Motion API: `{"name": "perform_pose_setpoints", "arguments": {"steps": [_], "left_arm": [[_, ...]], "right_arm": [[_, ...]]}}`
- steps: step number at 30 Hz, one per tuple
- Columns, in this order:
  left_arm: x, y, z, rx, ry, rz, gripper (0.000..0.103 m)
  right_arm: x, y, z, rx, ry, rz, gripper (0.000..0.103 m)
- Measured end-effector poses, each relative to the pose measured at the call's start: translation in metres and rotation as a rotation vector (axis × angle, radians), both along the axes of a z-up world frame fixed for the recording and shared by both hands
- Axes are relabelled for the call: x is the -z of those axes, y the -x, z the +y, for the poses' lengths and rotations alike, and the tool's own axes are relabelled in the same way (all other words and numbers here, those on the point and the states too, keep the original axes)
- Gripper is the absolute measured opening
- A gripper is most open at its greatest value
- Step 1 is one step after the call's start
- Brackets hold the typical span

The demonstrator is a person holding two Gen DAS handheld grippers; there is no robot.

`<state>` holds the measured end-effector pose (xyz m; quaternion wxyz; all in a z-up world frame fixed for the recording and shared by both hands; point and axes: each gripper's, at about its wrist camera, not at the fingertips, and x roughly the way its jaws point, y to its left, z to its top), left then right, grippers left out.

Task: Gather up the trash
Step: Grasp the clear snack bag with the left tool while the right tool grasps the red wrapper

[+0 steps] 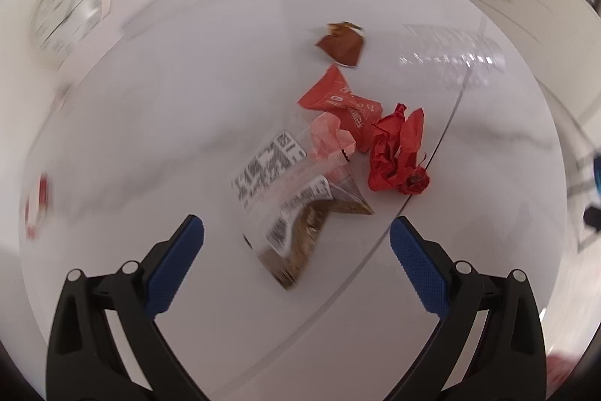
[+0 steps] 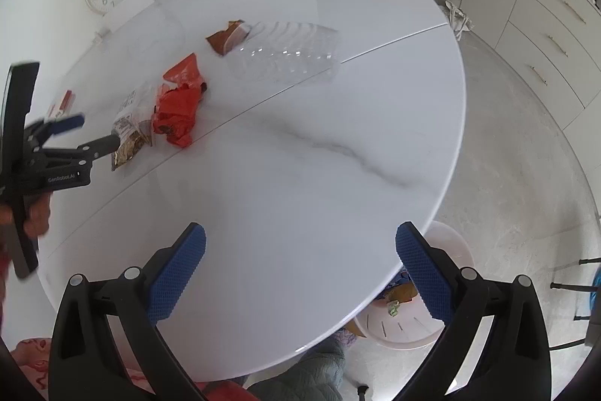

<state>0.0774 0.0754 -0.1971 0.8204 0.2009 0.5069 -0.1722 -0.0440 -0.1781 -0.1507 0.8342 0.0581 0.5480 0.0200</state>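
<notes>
Left wrist view: clear snack wrapper (image 1: 296,213) lying flat on the white bench (image 1: 150,123), just ahead of the left gripper (image 1: 296,243), spread wide and empty. Beyond it, still uncollected: red crumpled paper (image 1: 398,156), red packet (image 1: 338,100), brown wrapper (image 1: 343,44), clear plastic tray (image 1: 450,55). Right gripper (image 2: 300,262) likewise spread, holding nothing; pale bin (image 2: 402,318) below the bench edge with some scraps inside, so most apparently left to do.

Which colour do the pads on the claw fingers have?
Blue, with a fine dotted texture; the pads show sharpest in the right wrist view.
</notes>
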Motion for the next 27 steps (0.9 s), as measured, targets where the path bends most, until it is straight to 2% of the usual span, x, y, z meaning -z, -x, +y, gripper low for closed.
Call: {"name": "perform_pose_setpoints", "arguments": {"steps": [4, 7, 8, 10, 11, 12, 15, 21, 24, 27], "left_arm": [[0.014, -0.021, 0.001, 0.214, -0.033, 0.036, 0.095], [0.024, -0.028, -0.005, 0.322, -0.029, 0.064, 0.095], [0.027, -0.030, -0.006, 0.351, -0.030, 0.064, 0.092], [0.034, -0.031, -0.010, 0.407, -0.026, 0.067, 0.078], [0.038, -0.033, -0.010, 0.421, -0.025, 0.077, 0.067], [0.041, -0.033, -0.008, 0.427, -0.017, 0.085, 0.056], [0.042, -0.036, 0.003, 0.417, 0.042, 0.112, 0.051], [0.027, -0.023, 0.028, 0.358, 0.124, 0.117, 0.047], [0.017, -0.013, 0.045, 0.278, 0.154, 0.100, 0.047], [0.007, -0.002, 0.062, 0.163, 0.182, 0.094, 0.047]], "right_arm": [[0.008, -0.008, 0.021, -0.009, 0.027, 0.047, 0.100], [0.014, -0.012, 0.033, -0.012, 0.038, 0.075, 0.100], [0.015, -0.013, 0.038, -0.011, 0.040, 0.083, 0.100], [0.016, -0.016, 0.045, -0.012, 0.037, 0.087, 0.100], [0.015, -0.018, 0.050, -0.016, 0.033, 0.085, 0.100], [0.014, -0.021, 0.054, -0.020, 0.031, 0.082, 0.100], [0.009, -0.032, 0.066, -0.038, 0.022, 0.064, 0.100], [0.006, -0.082, 0.094, -0.063, -0.004, 0.001, 0.100], [0.014, -0.112, 0.105, -0.054, -0.027, -0.016, 0.100], [0.032, -0.135, 0.119, -0.070, -0.018, 0.010, 0.091]]}}
